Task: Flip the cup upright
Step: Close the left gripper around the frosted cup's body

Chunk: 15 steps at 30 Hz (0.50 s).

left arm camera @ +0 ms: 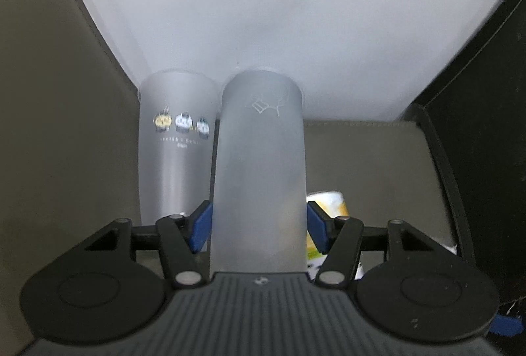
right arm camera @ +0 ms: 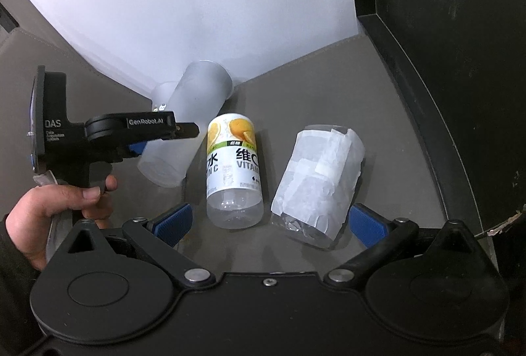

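**Mia:** In the left wrist view, what does the left gripper (left arm camera: 259,226) have?

**Tom:** It has the frosted cup (left arm camera: 259,158). The two blue pads (left arm camera: 201,227) press on its sides, one on each side. So the gripper is clamped on the cup, low down near the end closest to the camera. The cup sticks straight out in front of the gripper.

**Mia:** Is there another one?

**Tom:** Yes, a second frosted cup (left arm camera: 177,142) with little pictures on it sits just to the left of the gripper, right beside the held one.

**Mia:** Will the cup be hard to hold?

**Tom:** I think it is light and thin, maybe plastic. It looks smooth, so it could slip. Squeeze too hard and it may bend. Holding the sides near the middle seems best.

**Mia:** Now the right wrist view?

**Tom:** The right gripper (right arm camera: 269,223) is wide apart and holds nothing. Just in front of it, between its pads, lie an orange drink bottle (right arm camera: 233,172) and a clear cup wrapped in paper (right arm camera: 317,178) on the gray desk (right arm camera: 378,86).

**Mia:** And the held cup?

**Tom:** It is far ahead and to the left of the right gripper, tilted in the left gripper's pinch. I cannot tell if its low end touches the desk.
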Each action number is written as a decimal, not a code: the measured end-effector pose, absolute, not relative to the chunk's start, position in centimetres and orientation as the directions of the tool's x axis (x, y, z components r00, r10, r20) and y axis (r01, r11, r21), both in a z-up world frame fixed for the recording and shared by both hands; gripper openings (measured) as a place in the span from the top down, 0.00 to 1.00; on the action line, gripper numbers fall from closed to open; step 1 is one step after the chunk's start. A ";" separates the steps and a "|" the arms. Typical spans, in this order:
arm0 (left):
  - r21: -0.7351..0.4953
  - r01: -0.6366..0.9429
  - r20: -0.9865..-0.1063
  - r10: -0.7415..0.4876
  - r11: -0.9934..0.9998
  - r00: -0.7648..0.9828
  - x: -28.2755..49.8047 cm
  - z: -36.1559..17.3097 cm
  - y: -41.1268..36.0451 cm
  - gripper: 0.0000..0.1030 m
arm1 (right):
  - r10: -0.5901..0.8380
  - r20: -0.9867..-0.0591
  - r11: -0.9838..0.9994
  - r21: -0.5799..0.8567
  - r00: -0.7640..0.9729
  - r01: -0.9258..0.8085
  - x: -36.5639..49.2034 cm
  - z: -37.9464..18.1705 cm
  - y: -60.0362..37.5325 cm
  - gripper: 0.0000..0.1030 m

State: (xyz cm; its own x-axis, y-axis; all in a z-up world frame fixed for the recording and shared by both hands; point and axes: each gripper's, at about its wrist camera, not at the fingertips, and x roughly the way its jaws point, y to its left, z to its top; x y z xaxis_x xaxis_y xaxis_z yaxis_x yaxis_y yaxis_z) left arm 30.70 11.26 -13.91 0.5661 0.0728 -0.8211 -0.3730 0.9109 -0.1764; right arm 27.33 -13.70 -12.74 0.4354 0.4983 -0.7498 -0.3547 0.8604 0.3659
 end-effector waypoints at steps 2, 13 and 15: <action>-0.191 -0.377 -0.814 0.068 0.906 0.577 30.5 -13.2 11.3 0.43 | 0.499 -0.749 0.860 0.365 0.436 -0.357 27.2 -12.8 -13.8 0.00; -0.215 -0.349 -0.789 0.048 0.912 0.612 29.1 -9.9 10.5 0.43 | 0.516 -0.730 0.852 0.384 0.449 -0.355 26.8 -12.5 -14.1 0.00; -0.220 -0.342 -0.789 0.040 0.914 0.614 28.9 -9.5 10.3 0.43 | 0.520 -0.725 0.850 0.389 0.452 -0.354 26.7 -12.3 -14.2 0.00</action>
